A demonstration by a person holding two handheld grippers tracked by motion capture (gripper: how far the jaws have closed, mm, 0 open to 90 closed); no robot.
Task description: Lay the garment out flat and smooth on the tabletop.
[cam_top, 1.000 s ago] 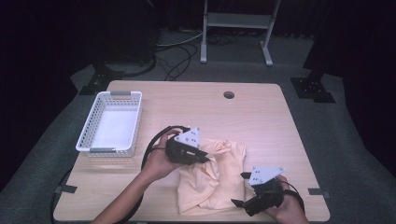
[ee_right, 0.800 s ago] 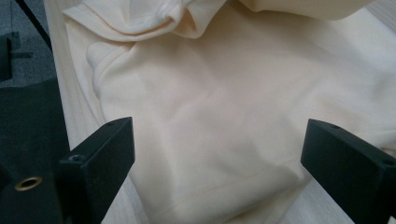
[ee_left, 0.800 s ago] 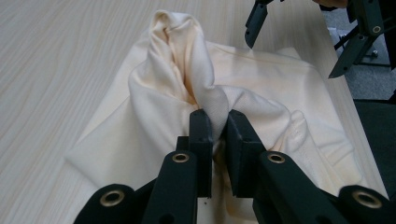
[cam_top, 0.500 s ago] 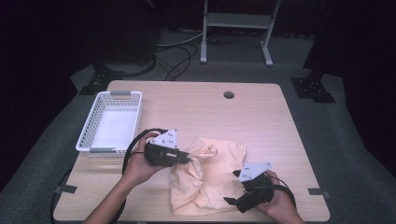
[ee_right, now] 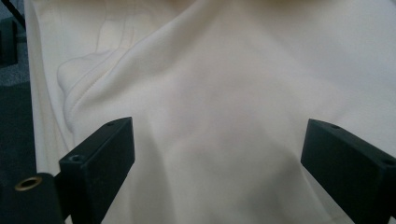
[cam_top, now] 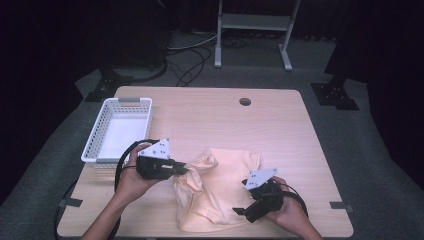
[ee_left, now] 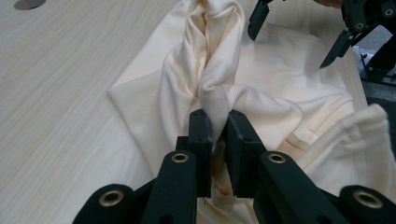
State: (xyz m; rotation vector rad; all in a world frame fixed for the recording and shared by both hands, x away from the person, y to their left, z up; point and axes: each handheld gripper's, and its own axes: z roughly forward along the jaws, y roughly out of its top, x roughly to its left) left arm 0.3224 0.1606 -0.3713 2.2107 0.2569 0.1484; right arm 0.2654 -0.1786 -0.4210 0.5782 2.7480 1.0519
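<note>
High view is showing the cream-coloured soft cotton garment lying crumpled on the pale wooden worktop, toward its six o'clock edge. The left claw is clamping a twisted ridge of the fabric, while the right claw is hovering with jaws spread wide over a flat stretch at the garment's four o'clock side, gripping nothing. Pulling the bunched ridge sideways is risking dragging the whole garment, deepening the twist, or letting the thin pinch slip free; the white plastic mesh basket at ten o'clock could get nudged.
</note>
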